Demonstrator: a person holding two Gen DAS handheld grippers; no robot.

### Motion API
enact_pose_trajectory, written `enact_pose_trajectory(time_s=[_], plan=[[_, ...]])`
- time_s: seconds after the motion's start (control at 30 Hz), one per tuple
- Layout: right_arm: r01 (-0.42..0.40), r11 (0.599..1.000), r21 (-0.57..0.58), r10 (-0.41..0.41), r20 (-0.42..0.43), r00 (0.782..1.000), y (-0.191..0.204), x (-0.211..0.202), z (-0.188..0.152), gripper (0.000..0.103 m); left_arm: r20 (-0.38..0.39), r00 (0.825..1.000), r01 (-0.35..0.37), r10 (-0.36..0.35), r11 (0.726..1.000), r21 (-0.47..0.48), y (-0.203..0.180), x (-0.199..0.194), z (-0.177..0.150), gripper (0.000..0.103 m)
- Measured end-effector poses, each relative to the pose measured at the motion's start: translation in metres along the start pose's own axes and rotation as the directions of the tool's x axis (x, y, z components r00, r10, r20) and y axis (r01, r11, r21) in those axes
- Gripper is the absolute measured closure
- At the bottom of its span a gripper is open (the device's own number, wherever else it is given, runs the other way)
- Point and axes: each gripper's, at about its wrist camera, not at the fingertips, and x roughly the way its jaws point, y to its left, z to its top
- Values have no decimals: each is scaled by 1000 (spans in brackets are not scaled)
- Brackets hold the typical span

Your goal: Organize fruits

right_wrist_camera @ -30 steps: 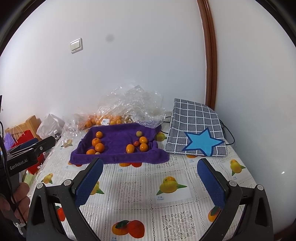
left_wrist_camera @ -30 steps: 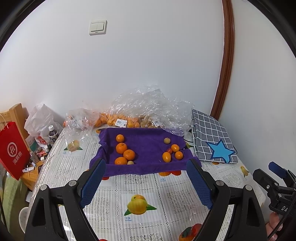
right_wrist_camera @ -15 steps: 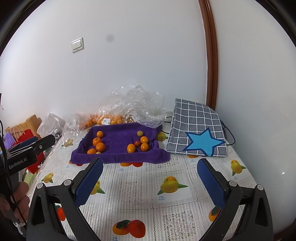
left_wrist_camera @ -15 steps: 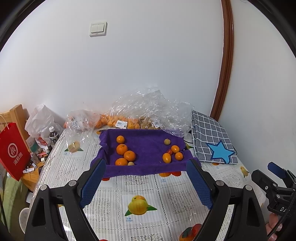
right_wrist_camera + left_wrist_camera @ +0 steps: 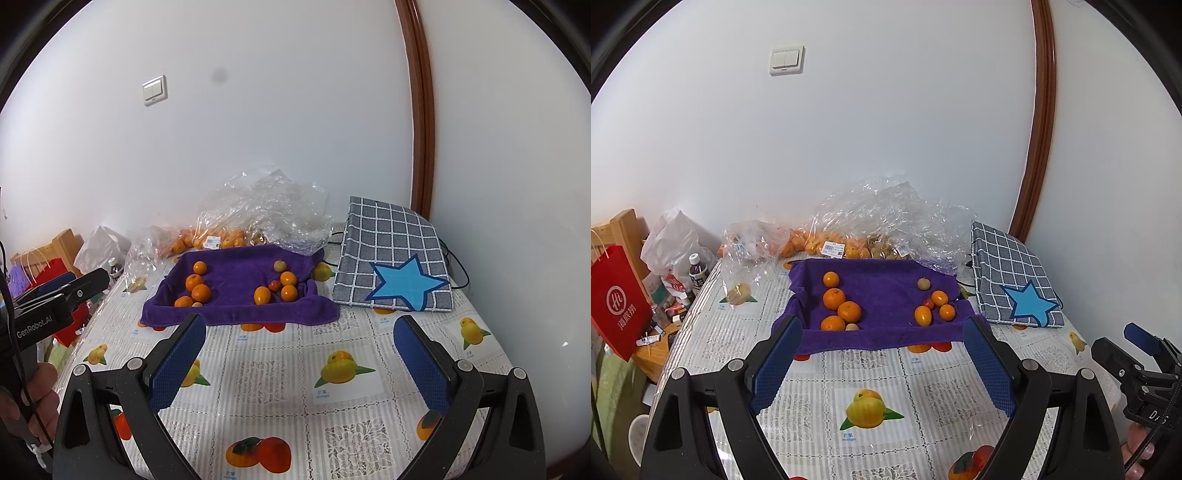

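1. While the left wrist view is looking along the left gripper (image 5: 881, 363), its jaws are standing wide apart with nothing between them, hovering above the worktop (image 5: 934, 406) short of the purple towel (image 5: 882, 295).
2. Lying on the towel's left part is a cluster of oranges (image 5: 839, 303), with a small pale fruit (image 5: 852, 327) just beside the nearest one.
3. Sitting on the towel's right part is a second group of smaller orange fruits (image 5: 934, 306), with a pale round fruit (image 5: 923, 284) a little farther back.
4. Behind the towel, against the wall, clear plastic bags (image 5: 886, 218) are holding more oranges; a checked cushion with a blue star (image 5: 1012, 280) is lying to the right, and a red paper bag (image 5: 618, 299) is hanging off the worktop's left edge.
5. At the right edge of this view, the right gripper (image 5: 1141, 354) is showing from the side, and whether its jaws are apart cannot be told here.
6. Turning to the right wrist view, the right gripper (image 5: 299, 363) is holding its jaws wide apart and empty, over the fruit-printed cloth of the worktop (image 5: 280, 376), well short of the purple towel (image 5: 240, 291).
7. Both fruit groups (image 5: 236, 286) are resting on the towel; the star cushion (image 5: 391, 266) is lying just right of it.
8. At the left edge, the left gripper (image 5: 55, 295) is appearing side-on, gripped by a hand (image 5: 33, 402).
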Motion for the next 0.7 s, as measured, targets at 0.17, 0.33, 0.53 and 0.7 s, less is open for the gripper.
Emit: enact_pose_trajectory(time_s=[0.17,0.33,0.53,0.7], plan=[[1,1000,-1,-1,1,1000,0,0,0,2,-1,1000,0,0,1000,1,0,0,0,15],[-2,1000,-4,2,3,1000,1,-1,0,2,1,1000,-1,1,1000,3,0,-1,1,15],[-6,1000,-12,6,1,1000,4,-2,0,2,-10,1000,-3,3,1000,-5,2,0,1,15],[-7,1000,-17,7,-6,1000,5,0,-1,2,4,1000,-7,7,1000,5,2,1,0,15]])
